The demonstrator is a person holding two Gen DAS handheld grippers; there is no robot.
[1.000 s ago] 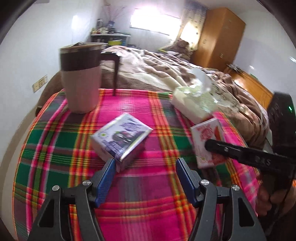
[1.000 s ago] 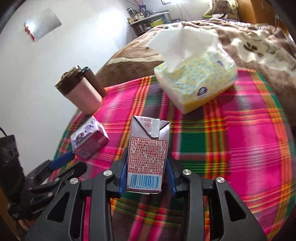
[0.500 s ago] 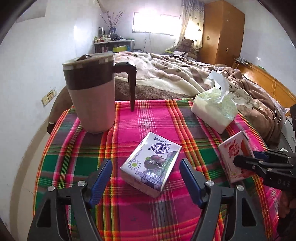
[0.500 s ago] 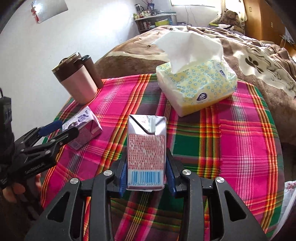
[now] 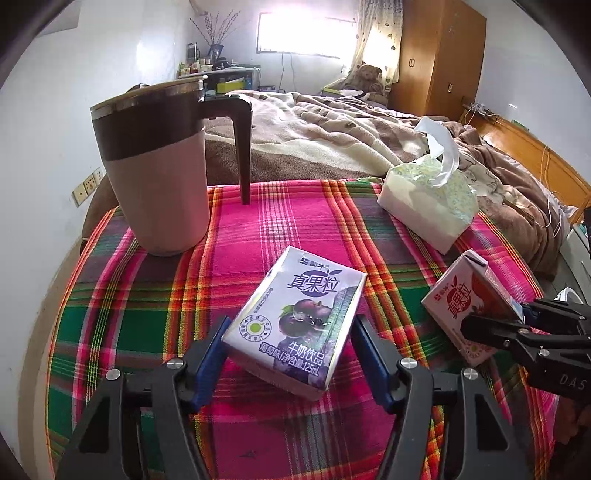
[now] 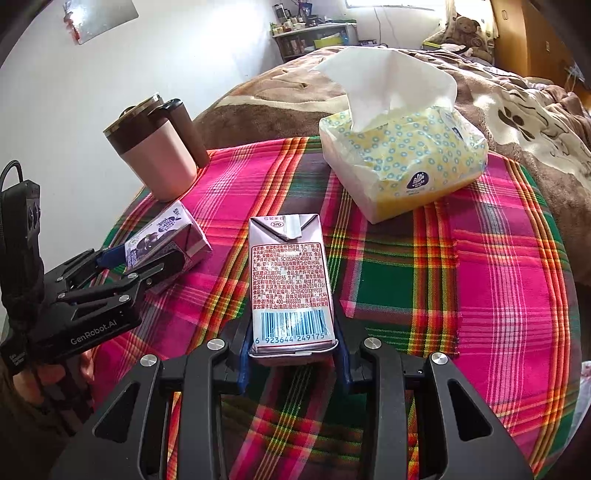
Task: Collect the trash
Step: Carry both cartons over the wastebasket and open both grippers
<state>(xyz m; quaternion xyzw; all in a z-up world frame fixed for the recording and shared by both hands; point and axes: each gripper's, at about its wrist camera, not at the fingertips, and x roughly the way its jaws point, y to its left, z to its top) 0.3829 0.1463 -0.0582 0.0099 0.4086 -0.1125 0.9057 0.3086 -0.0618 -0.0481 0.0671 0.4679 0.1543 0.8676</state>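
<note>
Since a second ago your left tool [image 5: 290, 345] has advanced to straddle the purple carton [image 5: 295, 325], lying centre-frame on the plaid table [image 5: 147, 314]; its jaws are closing. Your right tool [image 6: 291, 356] stays clamped on the red carton [image 6: 290, 280]. Light, crushable cartons: squeeze the flat sides gently.

Bright daylight pours in from the window [image 5: 299, 33], which glares white; edges bend and go dark, everything looks sharp
</note>
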